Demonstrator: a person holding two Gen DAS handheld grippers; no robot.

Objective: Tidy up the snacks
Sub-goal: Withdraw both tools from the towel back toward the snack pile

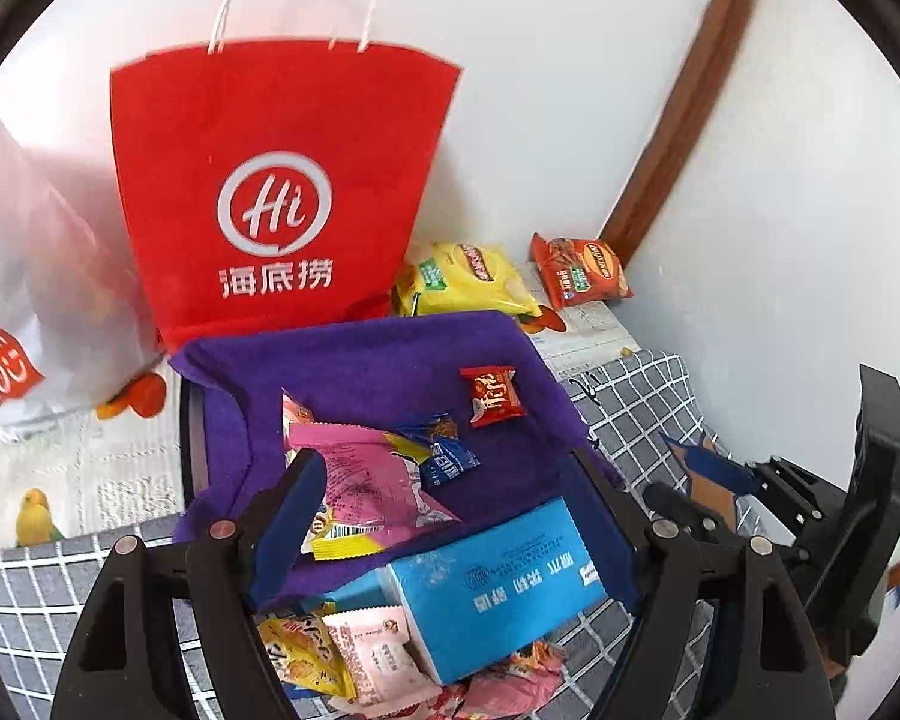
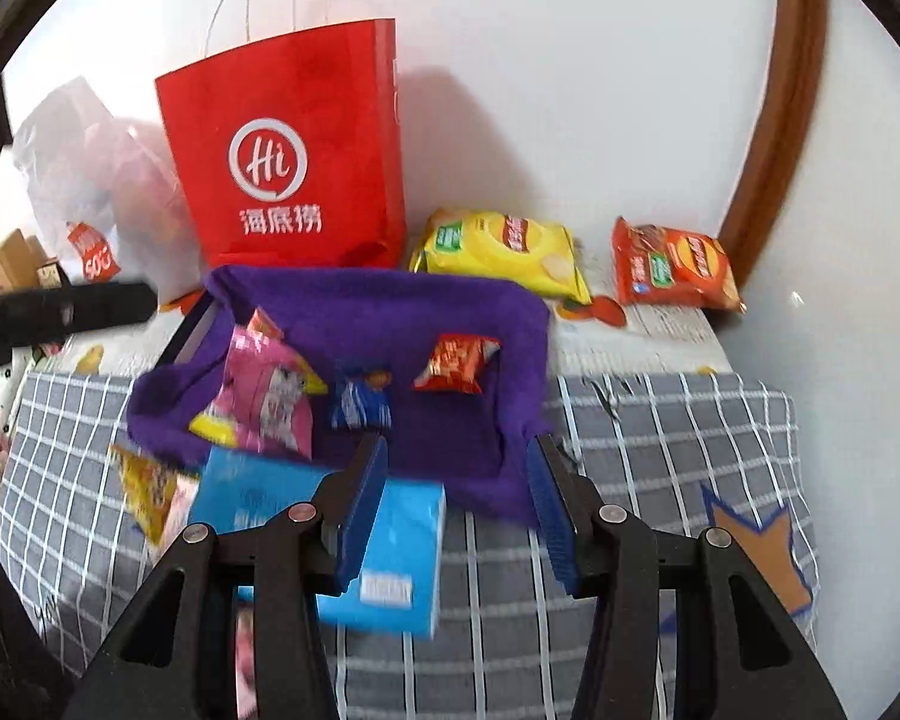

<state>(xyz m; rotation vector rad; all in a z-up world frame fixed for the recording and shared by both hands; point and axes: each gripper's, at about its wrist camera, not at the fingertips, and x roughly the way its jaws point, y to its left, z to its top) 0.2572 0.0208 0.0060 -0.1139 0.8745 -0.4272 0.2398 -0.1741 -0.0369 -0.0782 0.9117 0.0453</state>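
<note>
Three snacks (image 2: 354,399) lie in the purple tray (image 2: 390,300), perhaps more; both claws (image 2: 457,507) gape empty.

A cloth-lined tray (image 2: 510,324) is set on the checked cover (image 2: 660,420). Three snack packets (image 2: 456,363) are laid inside it. A paper bag (image 2: 288,150) is stood behind the tray, with two crisp bags (image 2: 504,252) lying to its right. A tissue box (image 2: 402,540) is placed before the tray.
</note>
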